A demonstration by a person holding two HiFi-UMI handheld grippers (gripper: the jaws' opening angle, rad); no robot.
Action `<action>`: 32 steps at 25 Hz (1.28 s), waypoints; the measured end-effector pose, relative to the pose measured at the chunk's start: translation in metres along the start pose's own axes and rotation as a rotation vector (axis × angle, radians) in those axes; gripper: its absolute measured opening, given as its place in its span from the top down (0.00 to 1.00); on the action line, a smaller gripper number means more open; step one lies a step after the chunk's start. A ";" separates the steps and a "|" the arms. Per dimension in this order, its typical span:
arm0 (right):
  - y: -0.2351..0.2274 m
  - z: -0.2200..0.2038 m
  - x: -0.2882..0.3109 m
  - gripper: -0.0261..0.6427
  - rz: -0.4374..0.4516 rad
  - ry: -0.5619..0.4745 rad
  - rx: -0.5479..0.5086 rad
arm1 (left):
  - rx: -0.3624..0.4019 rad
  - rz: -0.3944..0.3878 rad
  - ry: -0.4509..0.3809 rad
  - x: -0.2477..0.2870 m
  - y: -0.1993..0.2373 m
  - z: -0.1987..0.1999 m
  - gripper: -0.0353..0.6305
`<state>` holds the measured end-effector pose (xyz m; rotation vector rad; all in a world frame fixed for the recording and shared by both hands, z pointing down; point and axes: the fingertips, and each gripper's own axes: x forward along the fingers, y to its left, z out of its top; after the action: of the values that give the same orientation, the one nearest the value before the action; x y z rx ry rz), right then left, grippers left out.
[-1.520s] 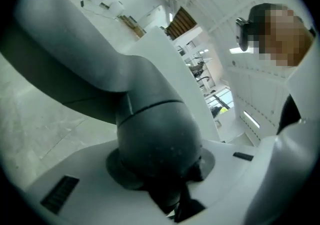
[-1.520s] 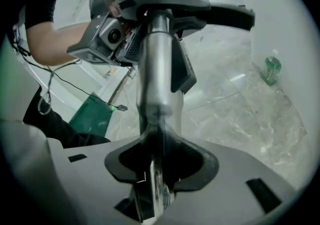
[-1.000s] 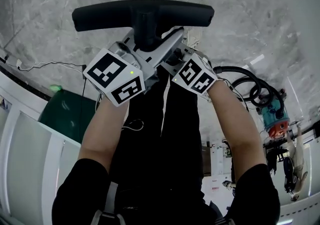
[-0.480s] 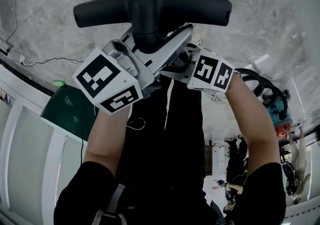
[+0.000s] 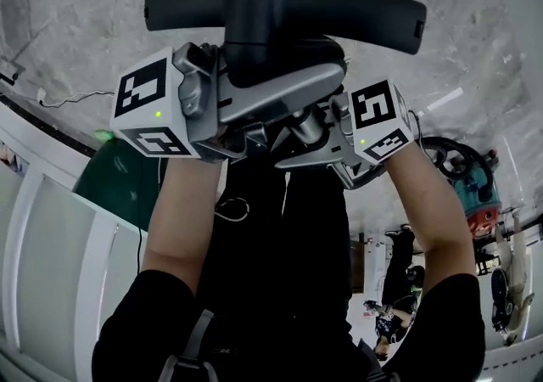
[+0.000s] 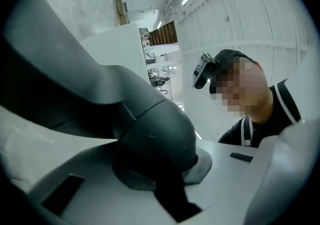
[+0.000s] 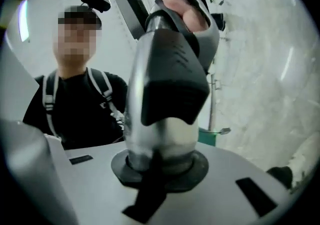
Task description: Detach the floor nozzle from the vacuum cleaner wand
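Past the floor nozzle the marble floor lies open; white panels hem the left.

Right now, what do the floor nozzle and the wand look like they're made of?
The floor nozzle: probably moulded plastic, matte dark grey; dull even sheen, rounded forms. The wand: looks like silver metal, maybe coated plastic; pale satin highlights. Its black catch: matte plastic, seemingly.

Right gripper: jaws closing, grey plates at frame bottom and lower left, round dark pad pressed against wand. Wand: silver tube, black latch block on its front, standing upright between jaws. Fingertip on grey handle just above wand top. Person in black top with strap harness left of wand. Green object low, right of wand.
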<state>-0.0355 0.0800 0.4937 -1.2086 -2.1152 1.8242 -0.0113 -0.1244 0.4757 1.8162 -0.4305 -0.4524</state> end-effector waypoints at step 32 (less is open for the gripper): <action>-0.086 -0.058 -0.066 0.88 -0.802 0.222 -0.150 | 0.099 0.367 -0.098 -0.043 0.031 0.048 0.85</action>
<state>-0.0015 0.0887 0.6117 -0.4183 -2.1666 1.1378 -0.0747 -0.1507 0.4966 1.7636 -0.8491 -0.2689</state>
